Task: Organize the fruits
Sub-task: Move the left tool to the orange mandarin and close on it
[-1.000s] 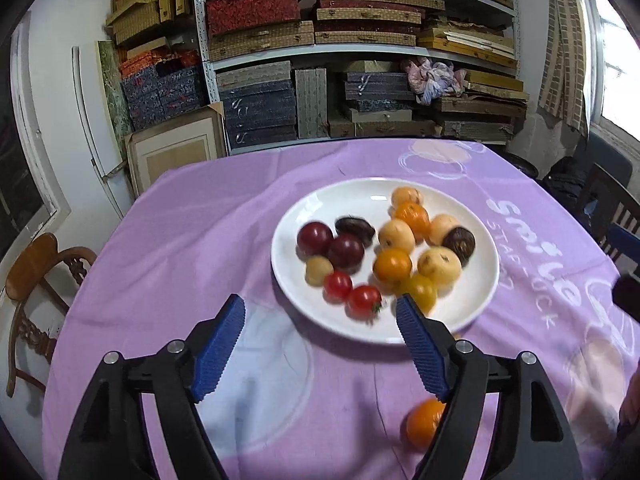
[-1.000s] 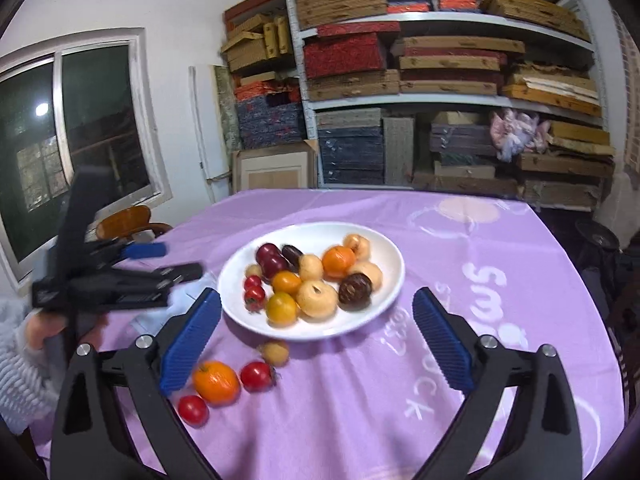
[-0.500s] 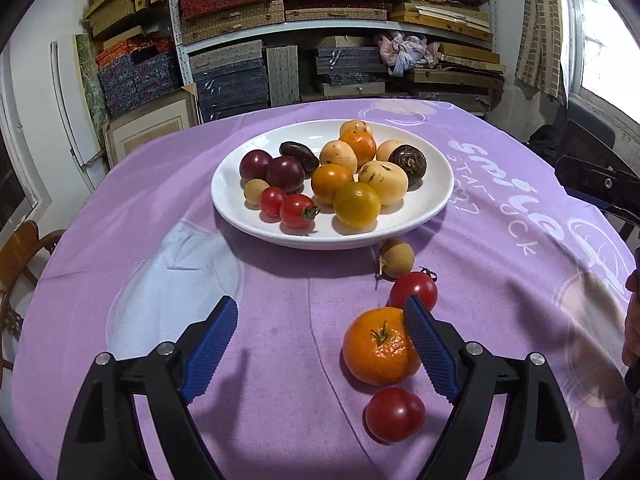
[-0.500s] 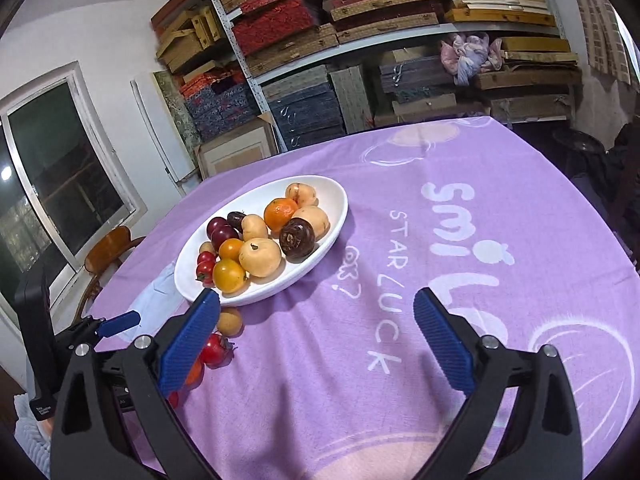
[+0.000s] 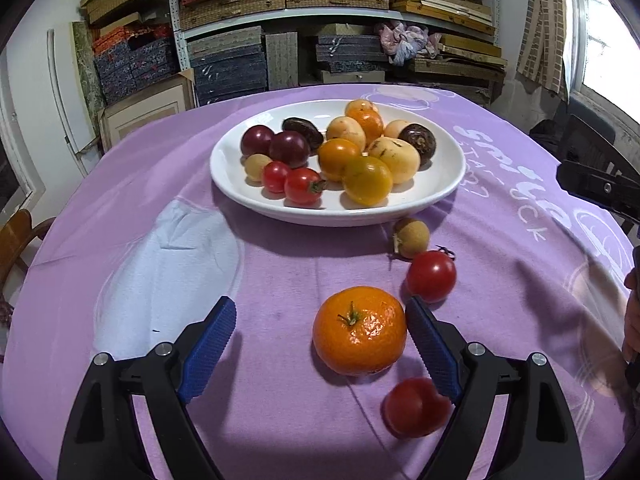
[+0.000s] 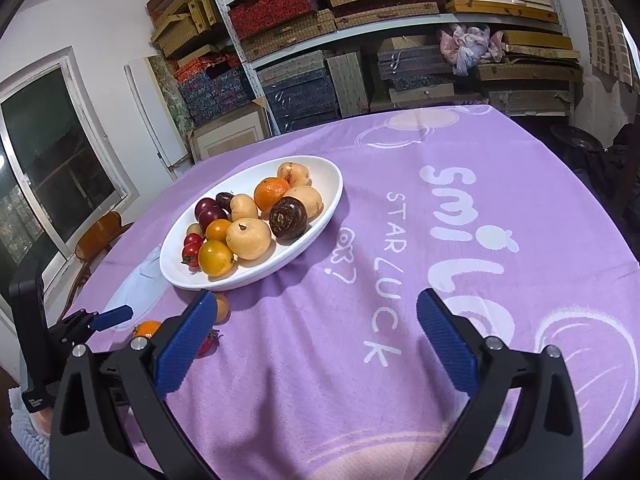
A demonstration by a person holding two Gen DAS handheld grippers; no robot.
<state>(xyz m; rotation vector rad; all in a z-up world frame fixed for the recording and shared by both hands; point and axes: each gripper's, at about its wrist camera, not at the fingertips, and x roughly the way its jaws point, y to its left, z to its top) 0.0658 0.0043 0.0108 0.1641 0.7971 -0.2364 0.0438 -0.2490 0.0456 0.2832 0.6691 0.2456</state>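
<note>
A white plate [image 5: 440, 196] on the purple cloth holds several fruits: tomatoes, oranges, dark and pale round ones. In front of it lie a longan [image 5: 411, 232], a red tomato [image 5: 431, 276], a mandarin [image 5: 359, 330] and a second tomato [image 5: 414, 406]. My left gripper [image 5: 320, 308] is open low over the cloth. The mandarin sits between its fingers, close to the right pad [image 5: 430, 344] and far from the left one. My right gripper [image 6: 317, 300] is open over bare cloth, to the right of the plate [image 6: 328, 208], with nothing between its fingers.
Shelves [image 5: 340, 12] stacked with boxes stand behind the round table. A wooden chair [image 6: 96, 236] and a window [image 6: 52, 168] are on the left. A person's hand [image 5: 632, 320] shows at the right edge of the left wrist view. The cloth [image 6: 460, 208] carries white lettering.
Both grippers have come down toward the table. The left one has drawn back from the plate to the loose fruit, with the mandarin now between its fingers. The right one has swung right.
</note>
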